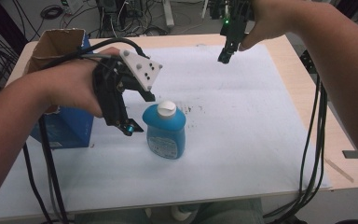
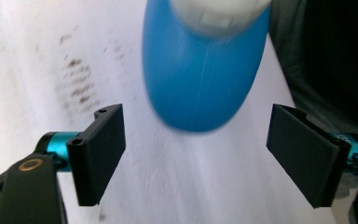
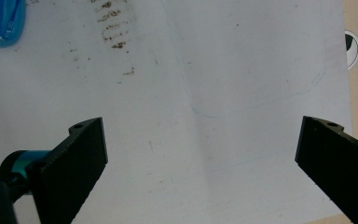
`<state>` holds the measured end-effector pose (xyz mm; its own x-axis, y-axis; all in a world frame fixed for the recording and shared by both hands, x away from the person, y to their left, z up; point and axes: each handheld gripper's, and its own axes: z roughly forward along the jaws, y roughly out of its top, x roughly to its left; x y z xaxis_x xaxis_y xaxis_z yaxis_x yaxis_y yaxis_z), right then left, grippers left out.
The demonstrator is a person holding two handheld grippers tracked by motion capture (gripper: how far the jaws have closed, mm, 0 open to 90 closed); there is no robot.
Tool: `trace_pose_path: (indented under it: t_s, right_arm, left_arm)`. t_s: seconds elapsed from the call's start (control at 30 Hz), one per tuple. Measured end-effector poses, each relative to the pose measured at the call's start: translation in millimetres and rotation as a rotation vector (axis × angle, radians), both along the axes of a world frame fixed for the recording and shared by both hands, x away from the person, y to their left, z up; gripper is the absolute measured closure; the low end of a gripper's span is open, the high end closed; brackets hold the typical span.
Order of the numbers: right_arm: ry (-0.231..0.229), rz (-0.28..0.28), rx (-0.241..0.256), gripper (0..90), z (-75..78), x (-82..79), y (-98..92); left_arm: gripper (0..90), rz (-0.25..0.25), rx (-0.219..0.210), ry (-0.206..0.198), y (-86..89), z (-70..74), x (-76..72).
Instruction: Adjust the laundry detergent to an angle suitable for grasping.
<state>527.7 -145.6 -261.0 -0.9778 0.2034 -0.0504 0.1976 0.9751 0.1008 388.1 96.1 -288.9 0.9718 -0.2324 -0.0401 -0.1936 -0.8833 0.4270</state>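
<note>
A blue bottle (image 1: 164, 132) with a white cap (image 1: 166, 108) stands upright near the middle of the desk (image 1: 279, 46), on the white sheet (image 1: 242, 121) that covers most of the top. Dark smudges (image 1: 190, 110) mark the sheet just to the bottle's right. The left claw (image 1: 135, 114) hangs just beside the bottle, on its left, tilted down toward it — its jaws are spread wide, and in the left gripper view the bottle (image 2: 200, 70) sits ahead of the gap between them, touching neither. The grey three-cornered plate (image 1: 142, 69) rides on top of this claw. Behind the left hand (image 1: 70, 86), at the desk's left edge, an open cardboard box (image 1: 56, 44) stands with a blue box (image 1: 67, 128) in front of it. The right claw (image 1: 224, 57) is held above the far side of the sheet, well apart from the bottle, pointing down. In the right gripper view its jaws stand wide open over bare sheet (image 3: 223, 93), with the bottle's edge (image 3: 0, 23) at the upper left corner. A thin wooden stick (image 1: 339, 170) lies at the desk's right edge.
</note>
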Motion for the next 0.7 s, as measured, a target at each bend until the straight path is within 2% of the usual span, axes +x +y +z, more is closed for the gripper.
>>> trace_pose_path:
  t_s: [0.17, 0.43, 0.57, 0.7]
  right_arm:
    - [0.006, 0.003, -0.005, 1.2, -1.1, 0.8, 2.0]
    - [0.007, 0.013, -0.002, 1.2, -2.4, 1.4, 4.7]
    - [0.012, 0.014, -0.005, 1.2, -2.5, 2.6, 3.7]
    - [0.012, 0.009, 0.001, 1.2, -1.1, 3.5, 2.9]
  left_arm:
    - [17.3, 0.045, 0.062, -0.019, 9.0, 5.6, 3.0]
    - [13.7, 0.079, 0.148, -0.034, 16.9, 11.4, 6.1]
    - [9.5, 0.113, 0.212, -0.05, 21.6, 11.8, 7.2]
    - [7.6, 0.135, 0.245, -0.044, 26.3, 12.8, 7.3]
